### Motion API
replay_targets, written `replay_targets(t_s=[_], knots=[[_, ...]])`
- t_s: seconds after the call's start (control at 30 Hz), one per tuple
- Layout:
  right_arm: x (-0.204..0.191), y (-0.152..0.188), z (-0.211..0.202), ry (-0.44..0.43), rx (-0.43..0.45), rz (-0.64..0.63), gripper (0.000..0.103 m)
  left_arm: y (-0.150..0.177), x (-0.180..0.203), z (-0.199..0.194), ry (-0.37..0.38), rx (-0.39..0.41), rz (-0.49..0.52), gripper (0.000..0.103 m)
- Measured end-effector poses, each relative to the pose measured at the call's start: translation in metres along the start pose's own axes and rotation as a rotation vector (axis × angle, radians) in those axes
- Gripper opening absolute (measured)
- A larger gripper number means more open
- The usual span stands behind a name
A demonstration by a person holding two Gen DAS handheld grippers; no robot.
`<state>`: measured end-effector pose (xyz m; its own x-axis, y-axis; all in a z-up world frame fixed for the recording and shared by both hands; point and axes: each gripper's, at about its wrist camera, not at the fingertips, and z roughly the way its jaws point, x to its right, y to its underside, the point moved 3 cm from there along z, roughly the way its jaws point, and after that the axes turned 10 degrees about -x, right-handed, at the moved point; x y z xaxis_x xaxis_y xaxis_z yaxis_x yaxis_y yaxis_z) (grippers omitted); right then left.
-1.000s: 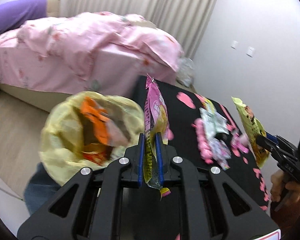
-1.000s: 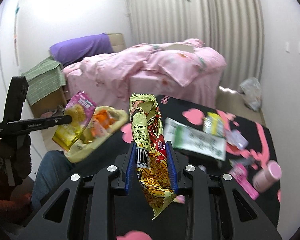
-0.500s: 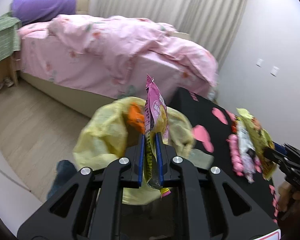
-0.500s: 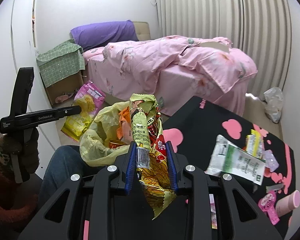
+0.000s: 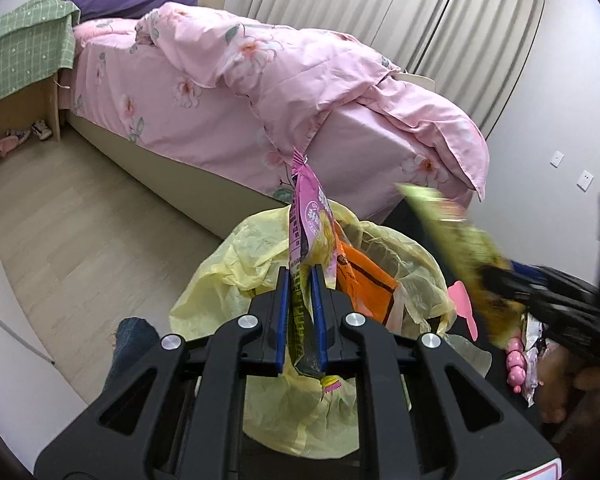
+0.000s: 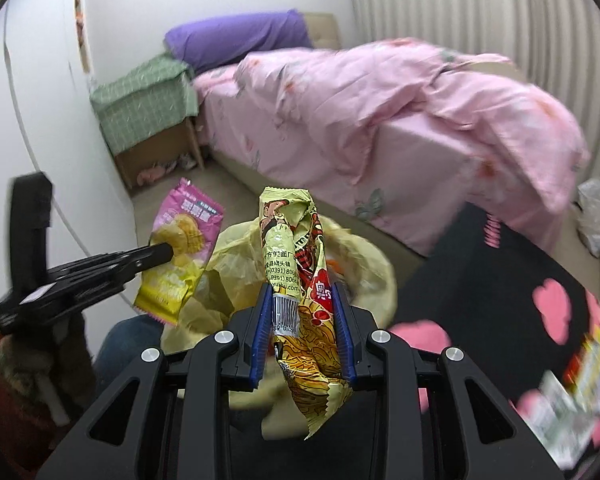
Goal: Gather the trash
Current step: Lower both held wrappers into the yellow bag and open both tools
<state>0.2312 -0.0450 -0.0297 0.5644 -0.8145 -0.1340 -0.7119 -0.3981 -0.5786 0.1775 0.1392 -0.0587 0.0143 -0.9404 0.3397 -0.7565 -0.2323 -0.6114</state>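
My left gripper (image 5: 301,280) is shut on a pink and yellow snack wrapper (image 5: 310,224), held over the open yellow trash bag (image 5: 236,268). An orange wrapper (image 5: 364,276) lies inside the bag. My right gripper (image 6: 302,300) is shut on a yellow and red noodle wrapper (image 6: 296,264), also above the bag (image 6: 224,264). The right gripper and its wrapper (image 5: 456,248) show blurred at the right of the left wrist view. The left gripper with the pink wrapper (image 6: 180,248) shows at the left of the right wrist view.
A black table with pink hearts (image 6: 512,280) holds more wrappers (image 6: 560,412) and pink items (image 5: 518,364) at the right. A pink bed (image 5: 260,80) stands behind the bag. A green-covered nightstand (image 6: 144,96) and wood floor (image 5: 60,224) lie to the left.
Both grippers have swung left from the table toward the trash bag, each still holding its wrapper. The bag now sits directly below and ahead of both.
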Motion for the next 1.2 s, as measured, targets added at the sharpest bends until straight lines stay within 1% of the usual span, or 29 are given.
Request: replay_targets(t_s=[0.13,0.23,0.3,0.37,0.4,0.47,0.53,0.6,0.63,0.73,0.87,0.9,1.0,1.1,1.17,1.2], knots=[[0.009,-0.020,0.050,-0.019,-0.091,-0.003,0.028,-0.008,-0.002,0.023,0.042,-0.049,-0.011,0.011],[0.023,-0.027,0.084,-0.047,-0.173,0.034,0.028,-0.010,-0.007,0.048,0.030,-0.103,-0.036,0.011],[0.027,-0.024,0.101,-0.081,-0.240,0.047,0.028,-0.008,-0.006,0.064,0.025,-0.150,-0.036,0.011],[0.022,-0.018,0.112,-0.108,-0.300,0.013,0.028,-0.003,-0.003,0.072,-0.006,-0.174,-0.013,0.011],[0.016,-0.014,0.117,-0.122,-0.327,-0.027,0.028,-0.001,-0.002,0.075,-0.013,-0.180,-0.005,0.011],[0.012,-0.010,0.120,-0.124,-0.350,-0.066,0.028,0.002,-0.003,0.077,-0.018,-0.191,-0.003,0.011],[0.014,-0.008,0.121,-0.106,-0.345,-0.075,0.028,0.002,-0.005,0.078,-0.005,-0.203,-0.017,0.011],[0.020,-0.010,0.120,-0.070,-0.318,-0.058,0.028,0.003,-0.007,0.080,0.020,-0.217,-0.032,0.011],[0.021,-0.010,0.118,-0.067,-0.306,-0.053,0.028,0.003,-0.006,0.082,0.029,-0.221,-0.032,0.011],[0.026,-0.008,0.113,-0.067,-0.265,-0.031,0.028,0.003,-0.003,0.088,0.030,-0.231,-0.020,0.011],[0.030,-0.006,0.101,-0.059,-0.195,-0.001,0.029,0.002,-0.003,0.093,0.034,-0.245,-0.032,0.011],[0.031,-0.005,0.097,-0.059,-0.178,0.004,0.030,0.002,-0.003,0.093,0.033,-0.244,-0.032,0.011],[0.031,-0.001,0.092,-0.068,-0.158,0.019,0.030,0.001,-0.003,0.088,0.036,-0.237,-0.045,0.011],[0.032,0.001,0.088,-0.076,-0.149,0.048,0.031,0.001,-0.004,0.080,0.015,-0.221,-0.039,0.023],[0.032,0.001,0.086,-0.083,-0.146,0.056,0.035,0.001,-0.004,0.070,0.008,-0.203,-0.039,0.037],[0.031,0.001,0.084,-0.084,-0.150,0.056,0.036,0.001,-0.005,0.065,0.009,-0.191,-0.043,0.040]])
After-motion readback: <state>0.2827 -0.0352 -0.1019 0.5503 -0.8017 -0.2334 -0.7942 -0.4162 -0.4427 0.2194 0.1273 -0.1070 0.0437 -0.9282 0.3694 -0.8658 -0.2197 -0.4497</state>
